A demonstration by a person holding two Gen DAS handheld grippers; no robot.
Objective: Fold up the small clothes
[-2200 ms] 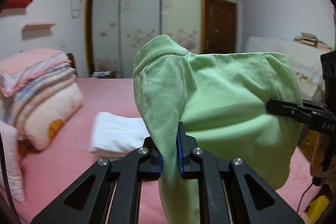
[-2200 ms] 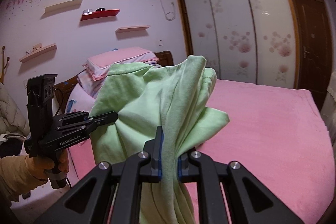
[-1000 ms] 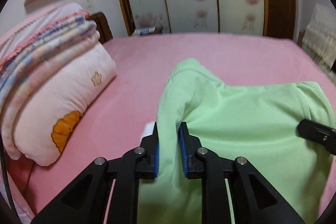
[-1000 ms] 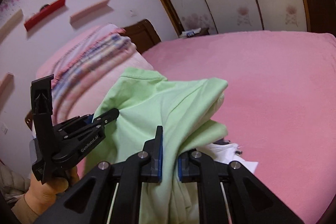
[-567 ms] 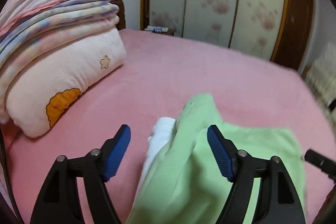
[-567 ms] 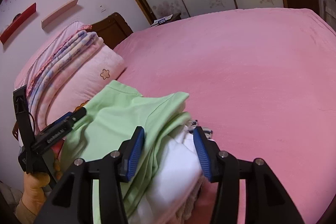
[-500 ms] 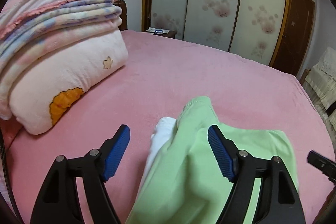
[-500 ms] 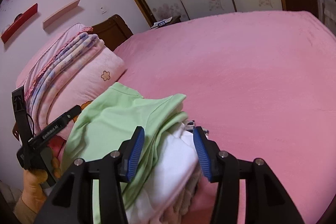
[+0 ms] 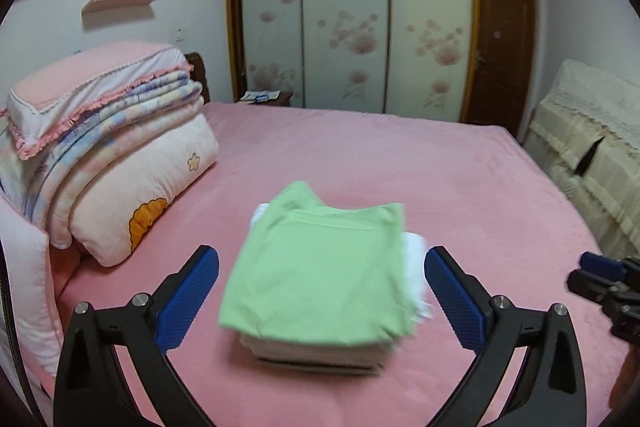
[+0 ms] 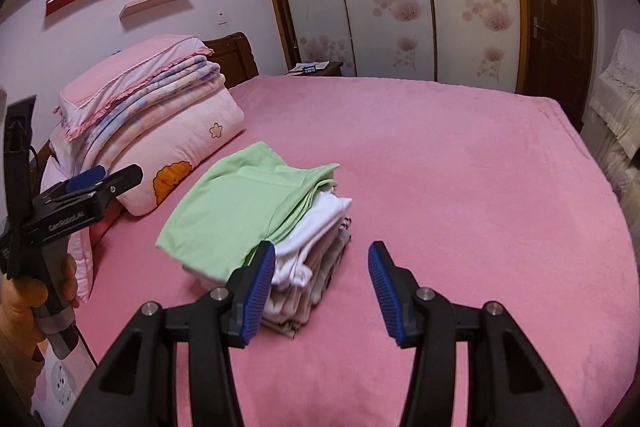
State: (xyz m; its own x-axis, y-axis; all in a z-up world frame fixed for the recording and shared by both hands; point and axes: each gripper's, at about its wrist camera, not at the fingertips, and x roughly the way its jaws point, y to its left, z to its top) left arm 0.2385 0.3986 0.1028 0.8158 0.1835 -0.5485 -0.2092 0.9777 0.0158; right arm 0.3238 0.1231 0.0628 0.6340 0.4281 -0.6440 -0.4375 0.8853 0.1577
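A folded light green garment (image 9: pixel 320 263) lies flat on top of a stack of folded white and patterned clothes (image 9: pixel 320 357) on the pink bed (image 9: pixel 460 187). My left gripper (image 9: pixel 322 299) is open and empty, drawn back just short of the stack. In the right wrist view the green garment (image 10: pixel 244 203) tops the stack (image 10: pixel 316 267), and my right gripper (image 10: pixel 322 293) is open and empty to the stack's right. The left gripper also shows at that view's left edge (image 10: pixel 86 193).
A pile of folded quilts and a pillow (image 9: pixel 108 163) sits at the bed's left, by the headboard. A cloth-covered piece of furniture (image 9: pixel 588 155) stands at the right. Wardrobe doors (image 9: pixel 352 19) and a brown door (image 9: pixel 500 51) are behind. The bed's right half is bare pink cover.
Both grippers held the green garment up, lowered it onto the white stack, opened and let go. They have since pulled back from the stack, which lies settled.
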